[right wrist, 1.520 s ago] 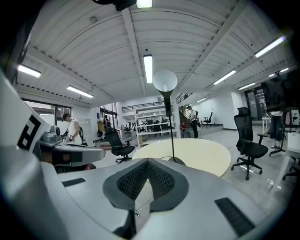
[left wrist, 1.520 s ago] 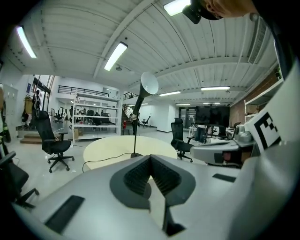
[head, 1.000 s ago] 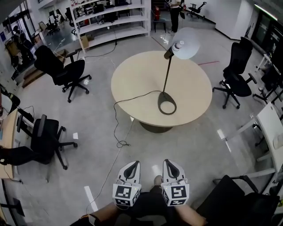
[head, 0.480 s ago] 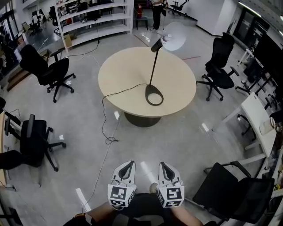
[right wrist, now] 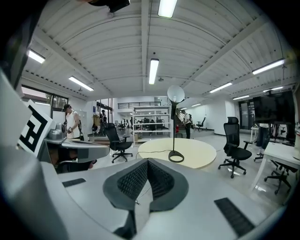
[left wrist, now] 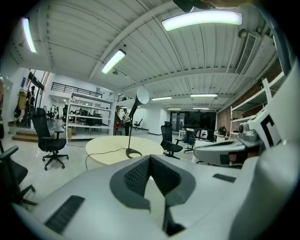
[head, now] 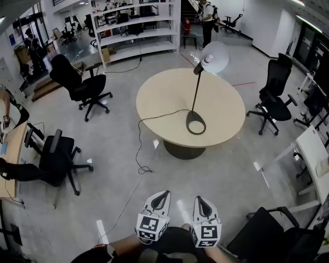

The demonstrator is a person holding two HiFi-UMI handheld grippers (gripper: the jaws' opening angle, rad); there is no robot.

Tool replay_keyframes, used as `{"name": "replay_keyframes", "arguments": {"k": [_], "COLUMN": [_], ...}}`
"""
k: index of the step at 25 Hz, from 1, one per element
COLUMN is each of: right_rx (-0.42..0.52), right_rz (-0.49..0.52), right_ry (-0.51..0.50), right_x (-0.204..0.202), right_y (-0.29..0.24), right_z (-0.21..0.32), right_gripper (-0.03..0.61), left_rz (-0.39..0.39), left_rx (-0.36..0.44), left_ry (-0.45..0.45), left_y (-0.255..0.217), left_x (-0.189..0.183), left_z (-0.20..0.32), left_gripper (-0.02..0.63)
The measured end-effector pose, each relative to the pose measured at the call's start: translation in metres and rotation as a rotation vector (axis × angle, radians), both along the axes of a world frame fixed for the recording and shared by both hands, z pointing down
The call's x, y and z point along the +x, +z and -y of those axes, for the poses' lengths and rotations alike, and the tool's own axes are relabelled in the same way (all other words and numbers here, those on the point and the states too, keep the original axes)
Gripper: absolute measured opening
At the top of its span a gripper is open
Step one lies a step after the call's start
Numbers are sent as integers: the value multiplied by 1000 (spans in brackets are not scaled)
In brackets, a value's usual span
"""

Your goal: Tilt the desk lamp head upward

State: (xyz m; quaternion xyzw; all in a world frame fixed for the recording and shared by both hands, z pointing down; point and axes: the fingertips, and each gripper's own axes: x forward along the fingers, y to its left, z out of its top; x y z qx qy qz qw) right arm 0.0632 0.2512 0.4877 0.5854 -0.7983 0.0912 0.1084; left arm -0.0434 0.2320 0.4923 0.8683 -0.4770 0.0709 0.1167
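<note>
The desk lamp stands on the round beige table (head: pixel 164 97), several steps ahead of me. Its white dish head (head: pixel 215 56) tops a thin dark stem above a ring base (head: pixel 196 123). The cable (head: pixel 154 117) runs off the table's left side to the floor. My left gripper (head: pixel 164 194) and right gripper (head: pixel 199 199) are held low near my body, both shut and empty, far from the lamp. The left gripper view has the lamp head (left wrist: pixel 142 95) and base (left wrist: pixel 133 153) beyond the left gripper (left wrist: pixel 149 159). In the right gripper view, the lamp head (right wrist: pixel 176 93) is above the right gripper (right wrist: pixel 147 161).
Black office chairs stand at the left (head: pixel 82 85), near left (head: pixel 56 154), right (head: pixel 275 97) and near right (head: pixel 272 236). The cable loops on the floor (head: pixel 140 162). White shelving (head: pixel 136 25) lines the back, and a white desk (head: pixel 316 149) sits at the right. A person (head: pixel 207 15) stands far behind.
The view has swung, so the table and lamp now sit further right in the picture. Both grippers stay low and shut. The lamp head's tilt looks the same.
</note>
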Motion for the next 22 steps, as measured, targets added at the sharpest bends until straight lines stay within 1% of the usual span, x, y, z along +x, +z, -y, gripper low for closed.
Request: {"name": "replay_keyframes", "arguments": {"k": [3,8,13,17,22], "right_rx": [10,14,43,39,23], "right_rz": [4,1,-18,-29,-18], "right_ry": [-17,-26,-42,-46,-38], "right_x": [8,16,16,13,9], "right_y": [-2,-1,4,-1,5], "right_z": [4,5,8,12,17], "right_gripper": [14,14,14,14,14], "left_rz": [7,6,-6,-10,5], "left_rx": [8,14,49,47,35], "left_ry": [-17,-49,-78,-78,-63], "left_y": [-3,-3,-3,-8,-4], "left_x": [7,8,1,-1,-4], "left_z": [1,-3,-4,0,6], "left_gripper": [46,46,46,46,46]}}
